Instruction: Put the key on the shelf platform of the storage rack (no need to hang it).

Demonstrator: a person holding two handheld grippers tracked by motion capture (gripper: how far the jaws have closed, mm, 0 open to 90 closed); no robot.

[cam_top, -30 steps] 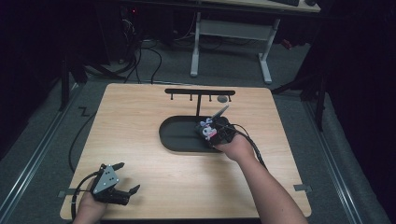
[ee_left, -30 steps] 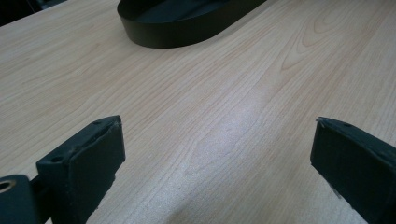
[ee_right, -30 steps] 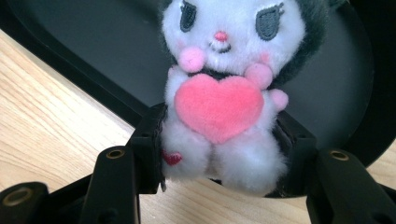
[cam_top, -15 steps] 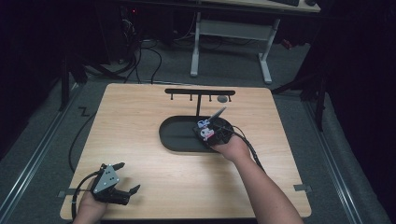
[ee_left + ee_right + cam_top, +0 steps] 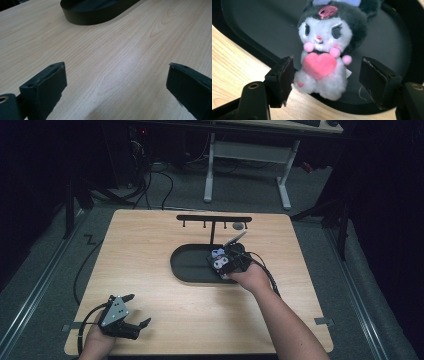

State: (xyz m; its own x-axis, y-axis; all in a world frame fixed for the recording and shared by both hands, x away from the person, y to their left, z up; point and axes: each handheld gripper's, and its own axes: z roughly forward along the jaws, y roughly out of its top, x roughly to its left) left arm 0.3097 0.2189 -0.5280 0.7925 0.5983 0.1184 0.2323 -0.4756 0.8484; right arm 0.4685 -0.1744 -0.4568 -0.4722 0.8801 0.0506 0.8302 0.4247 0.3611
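A small plush toy (image 5: pixel 324 50), white with a dark hood and a pink heart, lies at the near right rim of the black oval tray (image 5: pixel 249 25), its feet over the edge onto the wood. My right gripper (image 5: pixel 328 75) straddles it. Its jaws have just been opening and now stand apart on either side of the plush, with a gap at the right pad (image 5: pixel 374 75). From above, the right gripper (image 5: pixel 222 260) sits over the tray's (image 5: pixel 190 265) right end. My left gripper (image 5: pixel 140 309) rests open at the table's near left corner, nothing between its fingers (image 5: pixel 47 85).
A black rack with hooks (image 5: pixel 214 218) stands behind the tray, with a small grey round piece (image 5: pixel 238 226) hanging near its right end. Bare wood (image 5: pixel 120 50) lies between the left gripper and the tray. Cables trail from both grippers.
In the high view the right hand stays over the tray's right end with barely any shift. The left hand and gripper have not moved.
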